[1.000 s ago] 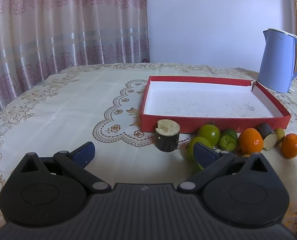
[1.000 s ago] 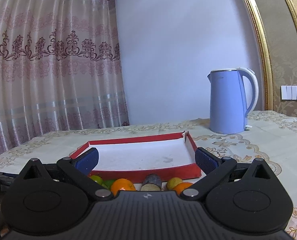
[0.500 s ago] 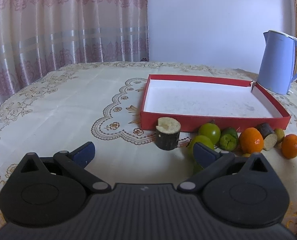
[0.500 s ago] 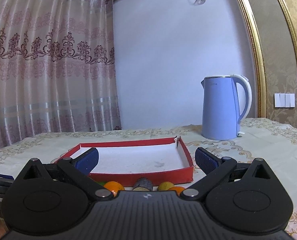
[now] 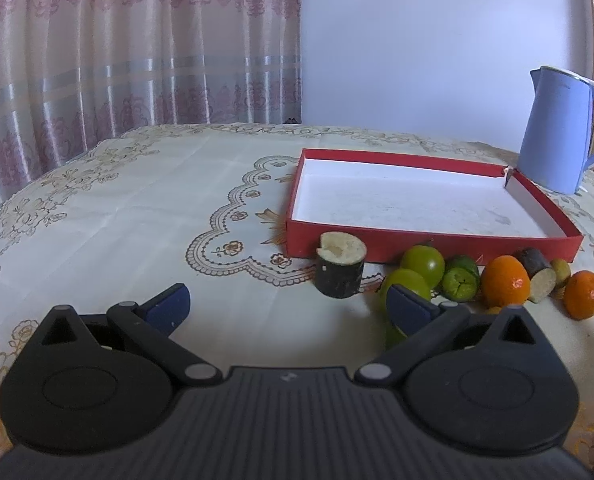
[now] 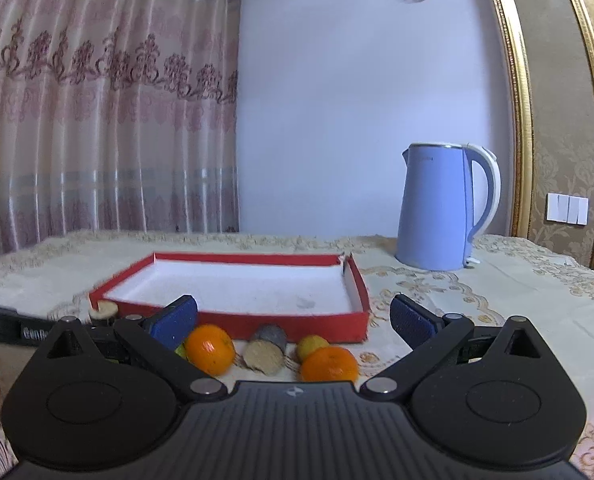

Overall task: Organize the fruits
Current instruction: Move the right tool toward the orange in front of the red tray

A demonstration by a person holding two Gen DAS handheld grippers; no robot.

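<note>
Fruits lie in a loose row on the tabletop (image 5: 145, 208), just in front of the near wall of the red box (image 5: 433, 242), at centre right of the left wrist view: two green fruits (image 5: 423, 261), a darker green one (image 5: 461, 280), an orange (image 5: 505, 281), a smaller orange (image 5: 583, 294), a small yellowish fruit (image 5: 561, 269) and two dark cut stalk pieces, one standing on end (image 5: 340, 266), one lying down (image 5: 537, 269). None is seen inside the box, whose white floor shows only smudges.

Compared with a second ago, the fruits have not been moved; only the cameras have. In the right wrist view the row has come up from behind the tool body into the lower centre, so that the orange (image 6: 209, 348), the lying stalk piece (image 6: 265, 350) and the smaller orange (image 6: 329, 363) are now framed between the pads of the right tongs (image 6: 293, 320), which are spread wide and empty. The left tongs (image 5: 289, 304) are likewise spread and empty, with the upright stalk piece just ahead of the gap and the right pad overlapping the nearest green fruit in the picture.

Sorting has therefore not begun; it is judged that a first pick is being lined up. A blue kettle (image 6: 443, 208) stands behind the box, in the middle right of the frame.
</note>
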